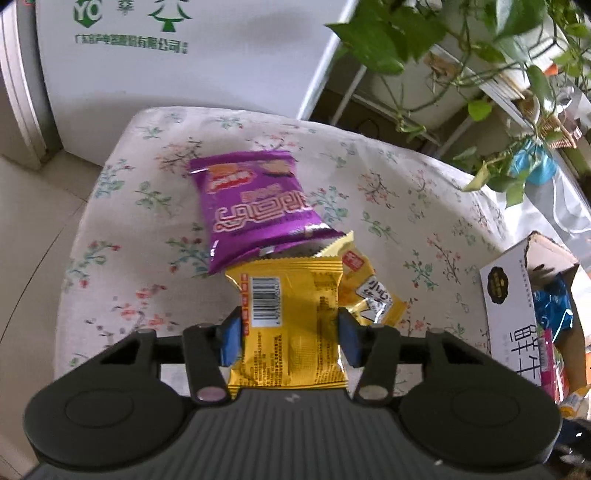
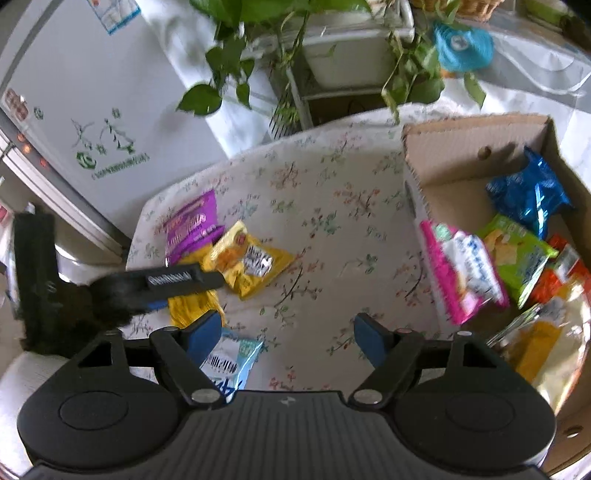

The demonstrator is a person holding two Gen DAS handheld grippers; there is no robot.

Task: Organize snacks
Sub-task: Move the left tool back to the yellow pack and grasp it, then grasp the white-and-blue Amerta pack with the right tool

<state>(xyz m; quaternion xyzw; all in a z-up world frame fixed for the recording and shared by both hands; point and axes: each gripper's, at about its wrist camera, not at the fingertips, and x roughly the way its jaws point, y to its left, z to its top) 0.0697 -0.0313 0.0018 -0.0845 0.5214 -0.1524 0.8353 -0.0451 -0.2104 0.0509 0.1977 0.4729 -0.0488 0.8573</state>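
In the left wrist view my left gripper (image 1: pixel 290 339) is shut on a yellow snack packet (image 1: pixel 291 295) that shows its barcode side, one blue pad pressing each edge. A purple packet (image 1: pixel 255 203) lies just beyond it on the floral cloth (image 1: pixel 129 221), and a second yellow packet (image 1: pixel 369 291) sits to the right. My right gripper (image 2: pixel 288 328) stands open above the cloth with nothing between its fingers. A light blue packet (image 2: pixel 232 358) lies under its left finger. The right wrist view also shows the held yellow packet (image 2: pixel 192 306) at the left.
An open cardboard box (image 2: pixel 461 147) at the right holds several snack packets, among them blue, green and pink ones. A white fridge (image 1: pixel 184 55) stands behind the table, and trailing plant leaves (image 1: pixel 406 29) hang at the back right. The table's rounded edge drops off at the left.
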